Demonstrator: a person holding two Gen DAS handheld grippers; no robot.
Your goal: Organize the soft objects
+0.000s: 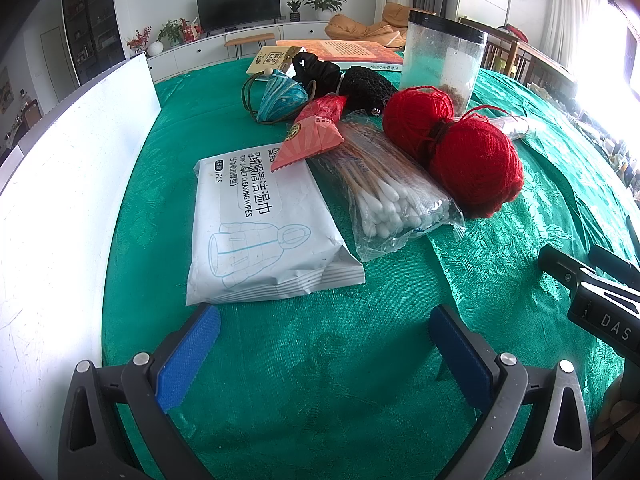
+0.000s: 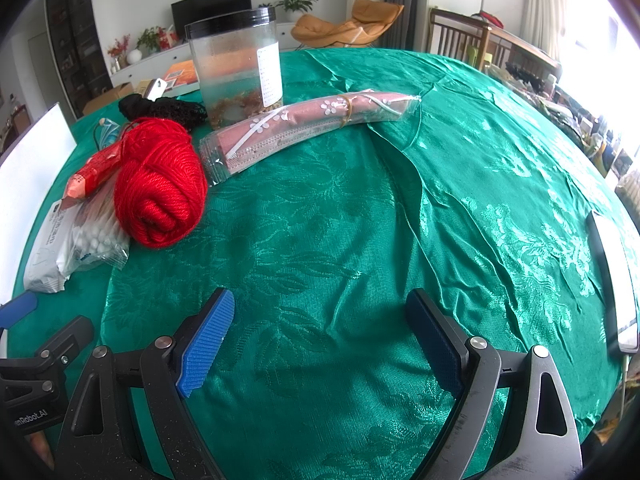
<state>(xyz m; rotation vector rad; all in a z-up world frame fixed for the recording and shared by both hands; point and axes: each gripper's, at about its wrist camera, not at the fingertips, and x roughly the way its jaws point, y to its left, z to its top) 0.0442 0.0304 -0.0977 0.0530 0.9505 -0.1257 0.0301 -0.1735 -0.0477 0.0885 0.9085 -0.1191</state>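
Note:
On the green tablecloth (image 1: 320, 360) lie a white wet-wipes pack (image 1: 260, 224), a bag of cotton swabs (image 1: 392, 196), a red yarn skein (image 1: 456, 148), an orange-red sachet (image 1: 312, 132), a teal pouch (image 1: 280, 96) and a black knitted piece (image 1: 364, 84). My left gripper (image 1: 324, 332) is open, just short of the wipes pack, holding nothing. In the right wrist view the red yarn skein (image 2: 160, 184) sits at left beside a pink packet of face masks (image 2: 312, 128). My right gripper (image 2: 320, 320) is open over bare tablecloth (image 2: 360, 240).
A clear jar with a black lid (image 1: 440, 60) stands behind the yarn, also visible as the jar (image 2: 236, 64). A white board (image 1: 60, 184) lines the left side. Books (image 1: 340, 50) lie at the back. A phone (image 2: 616, 276) rests near the right edge.

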